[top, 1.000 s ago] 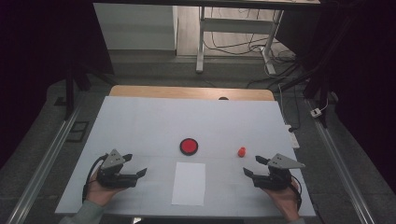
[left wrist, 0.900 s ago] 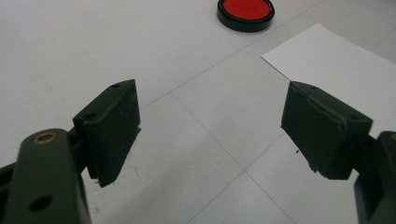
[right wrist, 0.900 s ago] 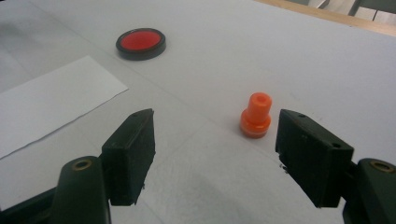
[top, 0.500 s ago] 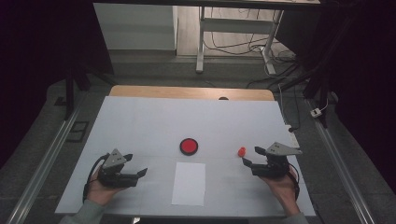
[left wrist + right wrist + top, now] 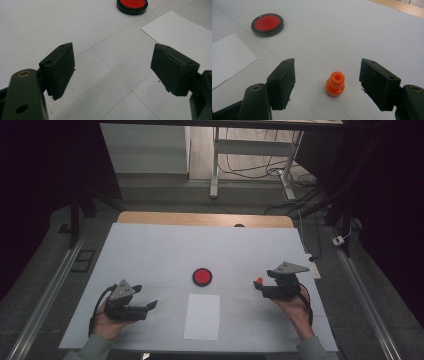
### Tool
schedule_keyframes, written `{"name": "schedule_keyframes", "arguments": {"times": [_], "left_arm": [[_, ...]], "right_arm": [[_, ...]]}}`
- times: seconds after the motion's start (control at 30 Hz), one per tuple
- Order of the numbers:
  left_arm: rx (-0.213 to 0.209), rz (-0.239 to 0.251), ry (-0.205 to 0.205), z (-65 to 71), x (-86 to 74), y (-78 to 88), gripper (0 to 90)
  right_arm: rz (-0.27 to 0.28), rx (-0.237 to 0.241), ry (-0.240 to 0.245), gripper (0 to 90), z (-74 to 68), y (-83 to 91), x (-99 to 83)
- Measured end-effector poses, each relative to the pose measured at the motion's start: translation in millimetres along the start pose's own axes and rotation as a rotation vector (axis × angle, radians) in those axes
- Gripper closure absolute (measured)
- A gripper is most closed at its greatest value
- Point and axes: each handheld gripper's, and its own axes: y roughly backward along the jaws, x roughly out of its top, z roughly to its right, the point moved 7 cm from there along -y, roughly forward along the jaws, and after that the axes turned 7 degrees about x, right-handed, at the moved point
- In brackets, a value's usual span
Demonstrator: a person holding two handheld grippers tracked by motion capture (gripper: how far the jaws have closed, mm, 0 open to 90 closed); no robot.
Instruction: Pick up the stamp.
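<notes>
right gripper (image 5: 327, 82) gapes around the upright orange peg (image 5: 335, 84); red disc (image 5: 267, 24), paper (image 5: 227, 57) well aside; left gripper (image 5: 112, 72) open.

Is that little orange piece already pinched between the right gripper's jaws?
No: in the right gripper view the orange piece stands upright on the table between the right gripper's open jaws, with a gap on each side.

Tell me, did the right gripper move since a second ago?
Yes. The right gripper moved forward and inward, closing on the small orange piece, which stayed put. Its jaws are open around it.
</notes>
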Motion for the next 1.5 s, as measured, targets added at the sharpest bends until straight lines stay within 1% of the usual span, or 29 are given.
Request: {"name": "schedule_keyframes", "arguments": {"times": [0.03,0.07,0.1,0.2,0.23,0.27,0.3,0.37,0.4,0.43,0.5,0.57,0.67,0.7,0.8,0.83,0.87,1.0,1.17,1.23,1.27,1.3,1.37,1.5], "left_arm": [[0.000,0.001,0.001,-0.2,0.1,0.2,20.1],[0.001,0.001,0.002,-0.4,0.0,0.6,20.1],[0.000,0.003,0.003,-0.7,-0.1,0.9,20.1],[0.002,0.004,0.005,-1.2,-0.2,1.2,20.1],[0.002,0.004,0.003,-1.1,-0.3,1.2,20.1],[0.002,0.003,0.003,-1.0,-0.4,1.2,20.1],[0.002,0.003,0.001,-0.8,-0.4,1.2,20.1],[0.002,0.004,0.000,-0.4,-0.2,1.2,20.0],[0.004,0.003,-0.001,-0.4,-0.3,0.9,20.0],[0.006,0.002,-0.001,-0.3,-0.6,0.6,20.0],[0.006,-0.001,0.000,-0.5,-0.9,-0.1,20.0],[0.008,-0.004,-0.003,-0.2,-1.5,-0.5,19.9],[0.008,-0.003,-0.002,-0.5,-1.6,-0.3,19.9],[0.009,-0.001,0.001,-1.0,-1.4,0.0,19.9],[0.011,-0.001,0.001,-1.1,-1.5,0.0,19.9],[0.010,-0.001,0.000,-1.1,-1.6,0.1,19.9],[0.010,0.000,-0.001,-1.0,-1.5,0.2,19.9],[0.011,0.000,0.000,-1.1,-1.6,0.3,19.8],[0.012,-0.001,-0.003,-1.1,-1.5,0.2,19.8],[0.013,-0.001,-0.002,-1.3,-1.4,-0.1,19.8],[0.013,-0.001,-0.002,-1.5,-1.4,-0.3,19.8],[0.012,-0.002,-0.001,-1.5,-1.5,-0.4,19.7],[0.013,-0.001,-0.001,-1.7,-1.4,-0.4,19.8],[0.012,0.000,-0.001,-1.7,-1.2,-0.3,19.7]], "right_arm": [[-0.006,-0.009,-0.006,29.1,1.0,-1.5,0.4],[-0.012,0.002,-0.010,29.1,1.3,-3.4,1.0],[-0.025,-0.016,-0.007,29.3,3.2,-7.1,2.7],[-0.028,-0.020,-0.005,29.8,4.8,-11.4,4.6],[-0.025,-0.025,-0.011,30.1,5.9,-13.7,4.9],[-0.015,-0.020,-0.023,30.6,6.2,-16.5,4.9],[0.001,-0.020,-0.040,33.4,7.1,-21.1,3.1],[0.003,-0.016,-0.041,34.6,7.5,-23.4,2.0],[-0.013,-0.018,-0.031,34.8,8.0,-24.6,0.7],[-0.010,-0.025,-0.025,36.0,8.7,-25.3,0.3],[-0.014,-0.032,-0.021,37.5,10.1,-25.0,-1.3],[-0.035,-0.040,-0.015,39.4,12.7,-25.9,-6.5],[-0.038,-0.040,-0.017,40.9,13.2,-27.0,-9.5],[-0.042,-0.045,-0.016,44.4,13.9,-26.5,-11.7],[-0.050,-0.049,-0.021,47.4,15.4,-26.7,-13.3],[-0.054,-0.046,-0.030,50.8,16.3,-27.4,-15.0],[-0.054,-0.046,-0.030,50.8,16.3,-27.4,-15.0],[-0.051,-0.040,-0.029,56.7,15.9,-29.3,-16.4],[-0.066,-0.038,-0.011,62.8,15.3,-29.6,-17.6],[-0.065,-0.034,-0.016,65.8,14.7,-30.2,-18.4],[-0.065,-0.034,-0.016,65.8,14.7,-30.2,-18.4],[-0.071,-0.048,-0.012,70.2,15.4,-30.1,-19.5],[-0.074,-0.039,-0.012,71.7,15.2,-29.9,-19.9],[-0.074,-0.044,-0.014,72.5,16.0,-28.8,-20.3]]}}
